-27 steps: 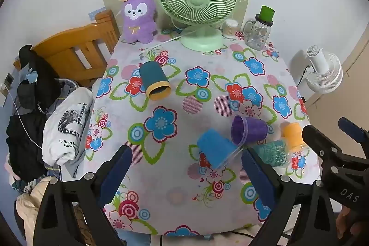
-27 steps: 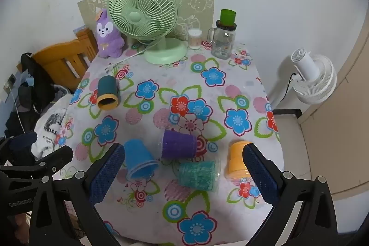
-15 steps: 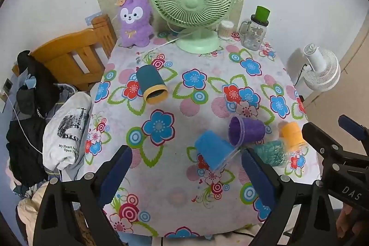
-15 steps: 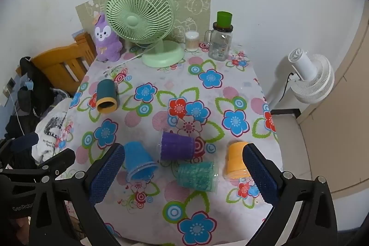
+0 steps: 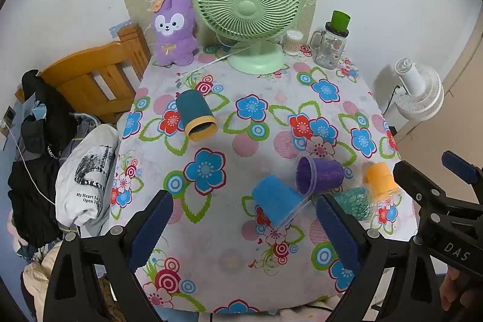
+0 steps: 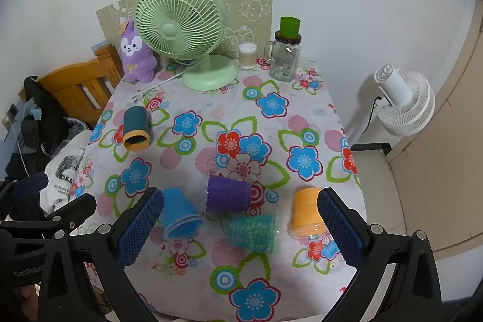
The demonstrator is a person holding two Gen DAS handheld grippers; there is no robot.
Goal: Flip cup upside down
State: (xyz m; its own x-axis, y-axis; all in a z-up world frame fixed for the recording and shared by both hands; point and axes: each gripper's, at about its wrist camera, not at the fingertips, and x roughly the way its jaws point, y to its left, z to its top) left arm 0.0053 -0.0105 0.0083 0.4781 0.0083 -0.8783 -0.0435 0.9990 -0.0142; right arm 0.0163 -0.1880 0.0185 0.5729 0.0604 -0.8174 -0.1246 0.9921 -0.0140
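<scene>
Both sets of jaws stand spread wide with nothing between them, the left gripper (image 5: 243, 227) and right gripper (image 6: 240, 227) hovering above the near edge of the bench (image 6: 305, 116). No cup has been taken up yet, so the step in hand looks like choosing and approaching one. Five lie on their sides: a dark teal cup (image 5: 195, 118) with a yellow rim alone toward the far left, and a near cluster of blue cup (image 5: 276, 202), purple cup (image 5: 320, 174), green cup (image 6: 255, 233) and orange cup (image 6: 308, 213). The blue and purple cups seem to touch, so closing across the blue one's body from its free side should avoid nudging its neighbour; the thin clear rims look flexible, so a gentle squeeze mid-wall seems wise. Flowered cloth covers the bench. At the back stand a green fan (image 6: 181, 32), a purple plush (image 6: 134, 53) and a glass jar (image 6: 285, 53); a white fan (image 6: 404, 103) sits off to the right.
</scene>
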